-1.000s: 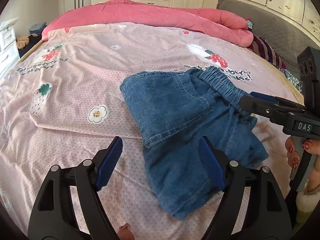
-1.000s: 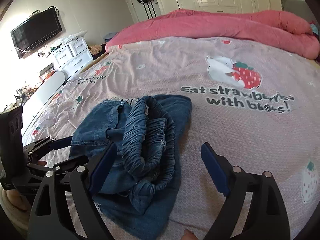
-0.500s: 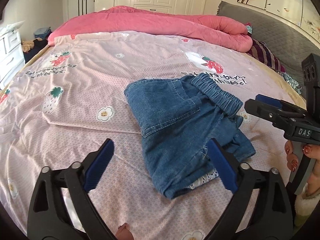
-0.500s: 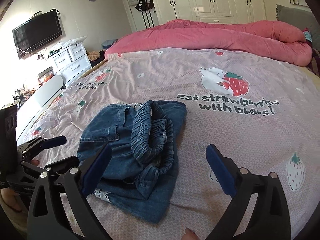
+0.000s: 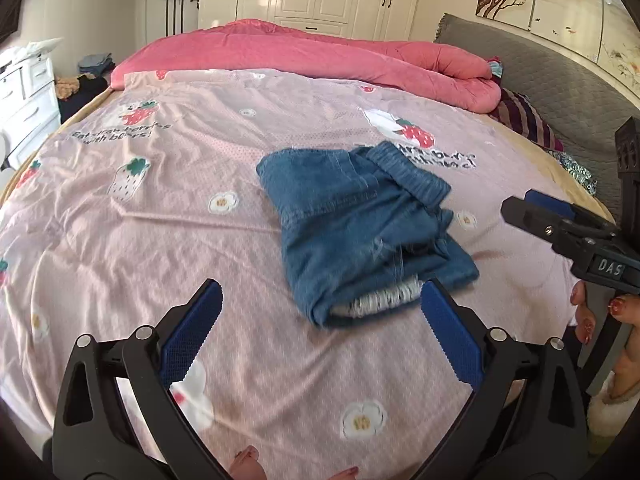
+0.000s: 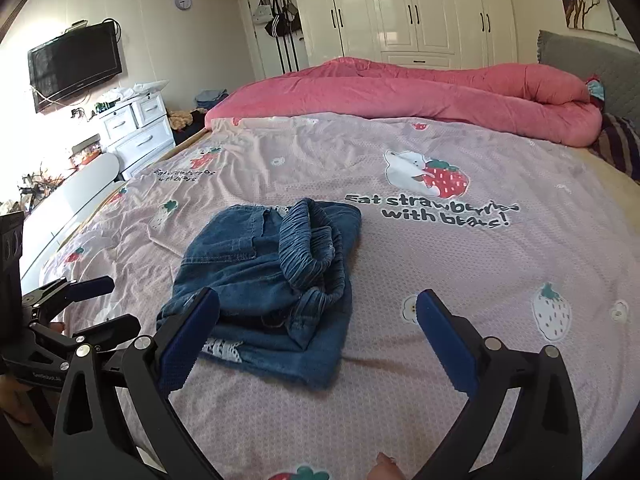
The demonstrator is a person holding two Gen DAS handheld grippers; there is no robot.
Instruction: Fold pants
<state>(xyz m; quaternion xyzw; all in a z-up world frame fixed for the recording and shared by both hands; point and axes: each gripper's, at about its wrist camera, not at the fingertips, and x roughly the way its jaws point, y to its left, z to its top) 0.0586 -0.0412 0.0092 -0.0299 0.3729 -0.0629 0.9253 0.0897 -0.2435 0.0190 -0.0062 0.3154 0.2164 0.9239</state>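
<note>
Folded denim pants (image 5: 360, 224) lying flat on the pink strawberry-print bedsheet (image 5: 160, 240), a little to the 2 o'clock side of centre in the left wrist view; elastic waistband (image 5: 412, 176) bunched at the 1 o'clock edge of the bundle, white lace trim (image 5: 384, 300) showing at its 6 o'clock edge. In the right wrist view, same pants (image 6: 264, 280) just to the 9 o'clock side of centre, waistband (image 6: 312, 240) piled on top.

Left gripper (image 5: 320, 344) at 6 o'clock in its own view, blue pads (image 5: 192, 332) spread wide, having just been opening, nothing between them; pads clear of the denim, the 3 o'clock pad just beside the lace edge. Seen also at 8 o'clock in the right wrist view (image 6: 96, 304), jaws apart, empty.

Right gripper (image 6: 316, 340) at 6 o'clock in its own view, pads (image 6: 444, 336) likewise spread wide after just opening; the 9 o'clock pad overlapping the near corner of the pants in the picture, contact not determinable; nothing pinched. Seen at 3 o'clock in the left wrist view (image 5: 560, 220), held by a hand (image 5: 600, 320) with painted nails.

Rolled pink quilt (image 5: 320, 60) along the 12 o'clock edge of the bed; white wardrobe (image 6: 420, 8) behind; wall television (image 6: 74, 64) at 10 o'clock; white drawer unit (image 6: 136, 128) below it.
</note>
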